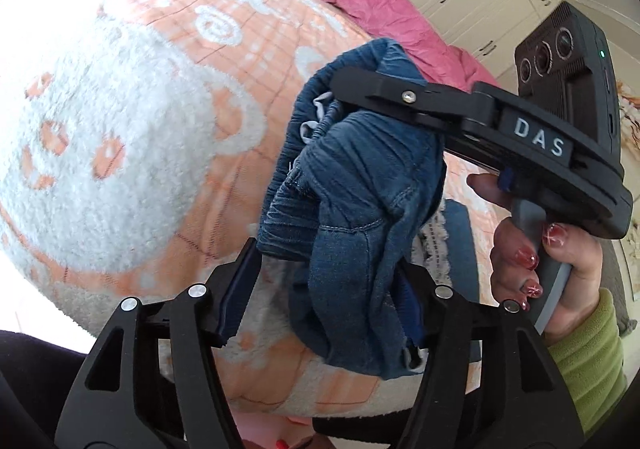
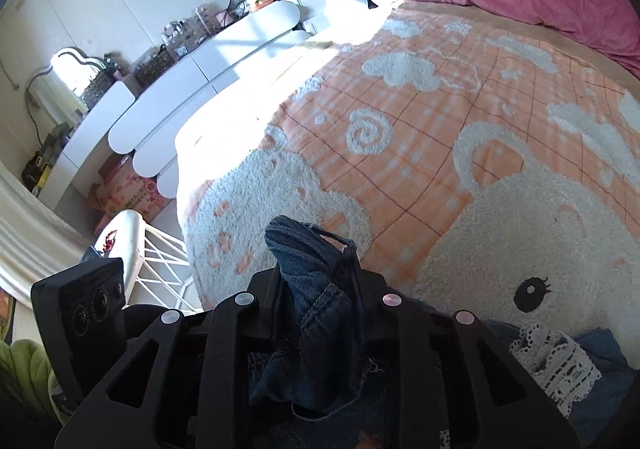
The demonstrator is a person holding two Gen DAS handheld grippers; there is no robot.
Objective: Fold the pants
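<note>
While the pants (image 1: 352, 205) hang bunched above the bed (image 1: 132, 137), the left tongs (image 1: 320, 293) stand spread around their lower folds, pinching nothing. Just beyond, the right tongs (image 1: 368, 89) pinch the upper denim. A thin bite there could slip, dropping the bundle crumpled onto the blanket (image 2: 440, 121) further off.
</note>
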